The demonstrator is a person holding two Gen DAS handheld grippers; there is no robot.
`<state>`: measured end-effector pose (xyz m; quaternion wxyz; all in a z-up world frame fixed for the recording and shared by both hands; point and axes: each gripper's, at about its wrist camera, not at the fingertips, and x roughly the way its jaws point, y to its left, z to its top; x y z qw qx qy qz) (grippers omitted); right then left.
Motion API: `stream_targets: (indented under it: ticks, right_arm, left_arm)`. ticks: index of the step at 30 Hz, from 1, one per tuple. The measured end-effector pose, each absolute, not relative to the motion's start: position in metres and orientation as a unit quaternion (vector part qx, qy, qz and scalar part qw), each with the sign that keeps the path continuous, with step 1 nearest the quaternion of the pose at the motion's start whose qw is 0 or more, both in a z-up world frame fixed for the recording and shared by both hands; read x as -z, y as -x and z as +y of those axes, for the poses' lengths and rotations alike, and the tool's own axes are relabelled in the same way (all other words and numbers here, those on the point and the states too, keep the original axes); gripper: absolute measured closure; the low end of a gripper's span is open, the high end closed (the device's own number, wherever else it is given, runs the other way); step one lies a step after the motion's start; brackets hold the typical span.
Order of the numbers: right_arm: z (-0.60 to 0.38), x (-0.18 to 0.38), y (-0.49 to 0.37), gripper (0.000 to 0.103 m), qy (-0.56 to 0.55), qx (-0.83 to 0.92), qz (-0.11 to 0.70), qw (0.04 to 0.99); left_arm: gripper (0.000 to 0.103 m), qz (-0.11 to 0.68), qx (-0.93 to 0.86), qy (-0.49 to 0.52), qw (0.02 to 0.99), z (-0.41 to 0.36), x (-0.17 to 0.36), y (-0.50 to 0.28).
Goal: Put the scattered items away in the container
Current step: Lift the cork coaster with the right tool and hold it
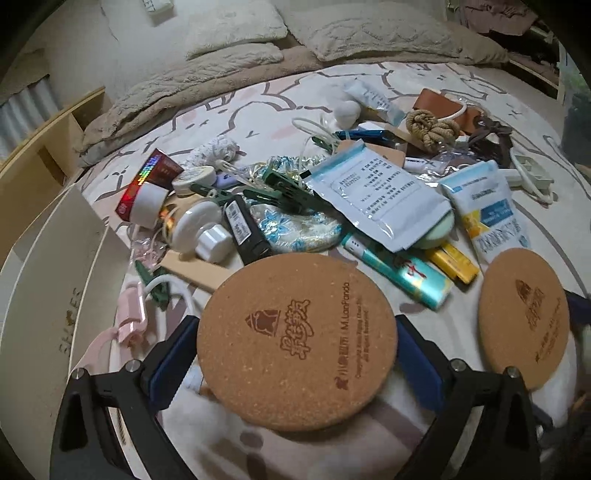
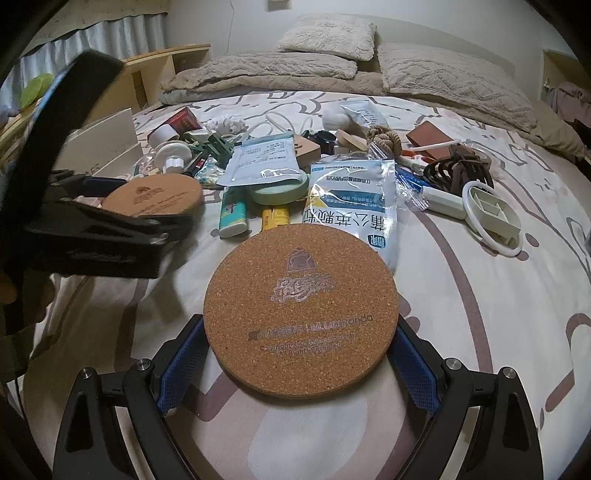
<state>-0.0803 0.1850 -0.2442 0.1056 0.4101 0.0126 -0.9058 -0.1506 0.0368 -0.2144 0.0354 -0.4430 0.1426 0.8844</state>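
A round cork coaster (image 1: 295, 343) with a printed logo sits between the blue pads of my left gripper (image 1: 295, 334), which is shut on its two edges. My right gripper (image 2: 300, 332) is shut the same way on a second cork coaster (image 2: 301, 306). Both coasters are held flat just above the patterned bedspread. In the right wrist view the left gripper (image 2: 122, 210) with its coaster (image 2: 153, 195) is at the left. That second coaster (image 1: 524, 317) shows at the right of the left wrist view. The white box (image 1: 55, 277) stands at the bed's left edge, also the white box (image 2: 107, 140).
A heap of small items covers the bed's middle: foil pouches (image 2: 351, 206), green clips (image 1: 284, 188), a black lighter (image 1: 245, 229), a teal lighter (image 1: 402, 273), a rope knot (image 1: 432, 129), a brown case (image 2: 432, 140), a white ring hanger (image 2: 493, 218). Pillows (image 2: 328, 35) lie behind.
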Motion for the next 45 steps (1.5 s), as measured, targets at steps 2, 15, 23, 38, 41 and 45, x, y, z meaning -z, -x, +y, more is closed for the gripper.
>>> stream_targets:
  ticks: [2, 15, 23, 38, 41, 45]
  right_arm:
    - [0.184, 0.244, 0.079, 0.008, -0.411, 0.905, 0.013, 0.106]
    - [0.184, 0.245, 0.063, 0.008, -0.417, 0.902, 0.011, 0.111]
    - [0.184, 0.244, 0.050, 0.008, -0.422, 0.899, 0.016, 0.117]
    - [0.180, 0.245, 0.031, 0.000, -0.422, 0.893, 0.025, 0.153]
    - [0.179, 0.244, 0.034, 0.000, -0.426, 0.892, 0.029, 0.148]
    - [0.178, 0.244, 0.040, 0.000, -0.434, 0.888, 0.039, 0.146]
  left_arm:
    - [0.002, 0.140, -0.885, 0.442, 0.041, 0.034, 0.210, 0.140]
    - [0.002, 0.145, -0.875, 0.450, 0.106, 0.039, 0.198, 0.070]
    - [0.002, 0.129, -0.869, 0.463, 0.115, 0.036, 0.209, 0.055]
    - [0.002, 0.093, -0.865, 0.481, 0.113, 0.025, 0.231, 0.055]
    - [0.000, 0.089, -0.866, 0.480, 0.111, 0.024, 0.231, 0.054]
    - [0.000, 0.081, -0.866, 0.482, 0.105, 0.023, 0.232, 0.054]
